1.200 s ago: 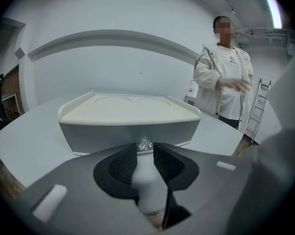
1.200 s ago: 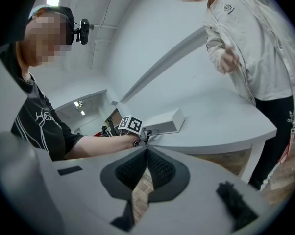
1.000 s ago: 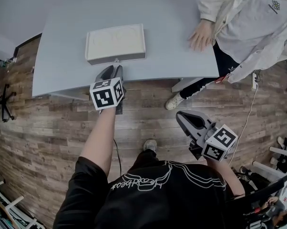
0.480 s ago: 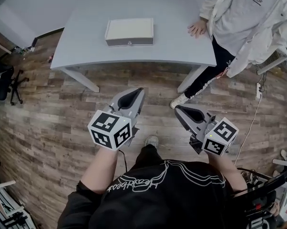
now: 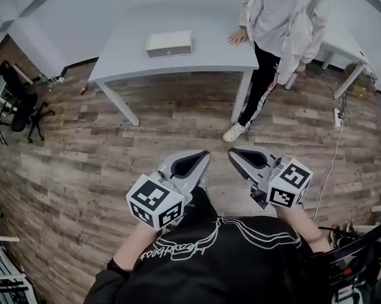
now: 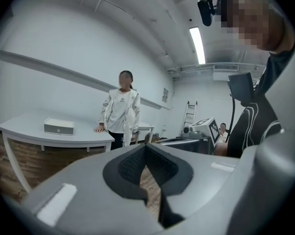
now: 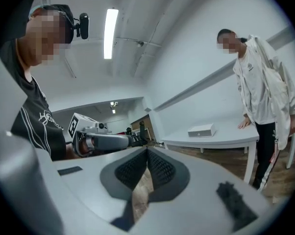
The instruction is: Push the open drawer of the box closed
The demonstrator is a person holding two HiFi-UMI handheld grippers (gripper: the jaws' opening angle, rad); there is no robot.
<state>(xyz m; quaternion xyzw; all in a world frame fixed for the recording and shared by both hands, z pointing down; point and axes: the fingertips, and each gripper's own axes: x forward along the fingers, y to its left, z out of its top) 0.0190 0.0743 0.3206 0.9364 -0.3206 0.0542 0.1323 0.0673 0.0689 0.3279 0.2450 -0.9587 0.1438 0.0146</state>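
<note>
Head view: I hold the left gripper (image 5: 203, 156) and right gripper (image 5: 235, 154) low over the floor (image 5: 83, 163), both jaws pressed together, empty; the box (image 5: 169, 44) sits near the table (image 5: 127, 59) front edge, well apart.

The floor (image 5: 83, 170) is grey-brown wood-look plank. A light grey table (image 5: 197, 59) on splayed legs stands before a plain white wall (image 5: 83, 11). In the head view, a second table (image 5: 342, 46) stands at its right and a black office chair (image 5: 16, 97) at its left. A linear ceiling light (image 6: 197, 44) is lit. A stepladder (image 6: 190, 114) stands by the far wall.
</note>
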